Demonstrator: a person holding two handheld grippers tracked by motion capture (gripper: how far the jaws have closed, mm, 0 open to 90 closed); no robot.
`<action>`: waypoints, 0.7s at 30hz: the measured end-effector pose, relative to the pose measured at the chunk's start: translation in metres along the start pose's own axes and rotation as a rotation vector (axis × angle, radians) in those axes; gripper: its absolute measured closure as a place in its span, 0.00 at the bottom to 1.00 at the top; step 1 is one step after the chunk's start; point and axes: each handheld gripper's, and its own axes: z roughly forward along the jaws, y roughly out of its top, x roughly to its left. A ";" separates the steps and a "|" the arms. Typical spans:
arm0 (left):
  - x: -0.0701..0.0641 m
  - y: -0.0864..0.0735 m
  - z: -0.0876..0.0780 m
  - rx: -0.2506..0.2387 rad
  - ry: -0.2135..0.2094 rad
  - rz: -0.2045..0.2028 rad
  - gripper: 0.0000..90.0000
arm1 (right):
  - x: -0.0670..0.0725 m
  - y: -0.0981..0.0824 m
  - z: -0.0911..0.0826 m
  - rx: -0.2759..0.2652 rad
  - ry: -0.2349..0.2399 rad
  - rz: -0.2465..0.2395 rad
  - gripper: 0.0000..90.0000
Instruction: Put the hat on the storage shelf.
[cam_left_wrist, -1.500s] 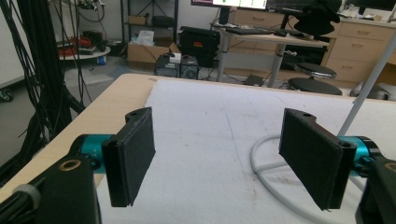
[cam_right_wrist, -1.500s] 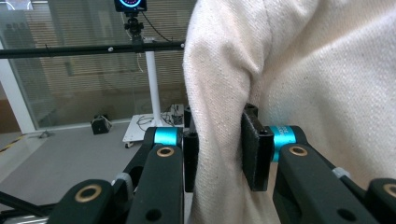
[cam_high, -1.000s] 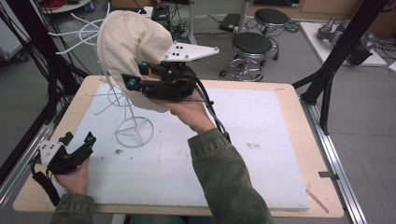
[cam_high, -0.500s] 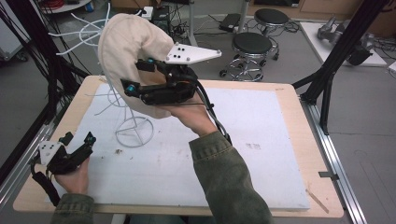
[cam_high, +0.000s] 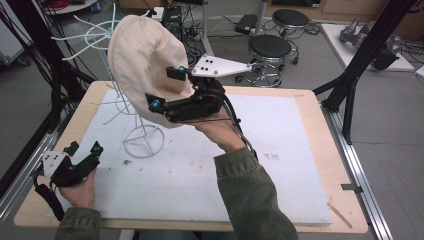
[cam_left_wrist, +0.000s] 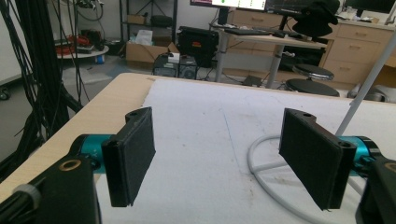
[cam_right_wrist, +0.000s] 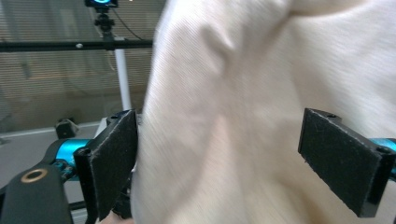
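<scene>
Matt cream cloth hat (cam_high: 142, 65), white wire stand (cam_high: 142, 140)

Olive-green sleeves, ribbed at the cuffs, on both forearms. Black-bodied right gripper (cam_high: 170, 90) with turquoise collars behind flat, black, foam-faced pads (cam_right_wrist: 343, 165), a brass-ringed hole near the left one. Pale grey three-cornered plate (cam_high: 219, 66) on top, dotted with dark screws. Black cable (cam_high: 239, 127) trailing along the wrist. Left gripper (cam_high: 82, 150) alike: black, turquoise-tipped, small grey plate.

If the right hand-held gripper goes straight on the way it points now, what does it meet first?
Most likely the cream hat on the white wire stand. The right hand-held gripper has just opened, and the fabric sits directly ahead between its pads, very near.
</scene>
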 end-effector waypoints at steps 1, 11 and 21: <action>0.000 0.000 0.000 0.002 0.000 0.000 0.30 | -0.001 -0.001 -0.003 -0.003 -0.007 0.005 0.13; -0.001 0.000 0.000 0.007 -0.004 0.008 0.30 | 0.001 -0.015 -0.039 -0.005 -0.059 -0.005 0.13; -0.001 0.000 0.000 0.006 -0.003 0.009 0.30 | -0.002 -0.033 -0.066 -0.006 -0.103 0.010 0.12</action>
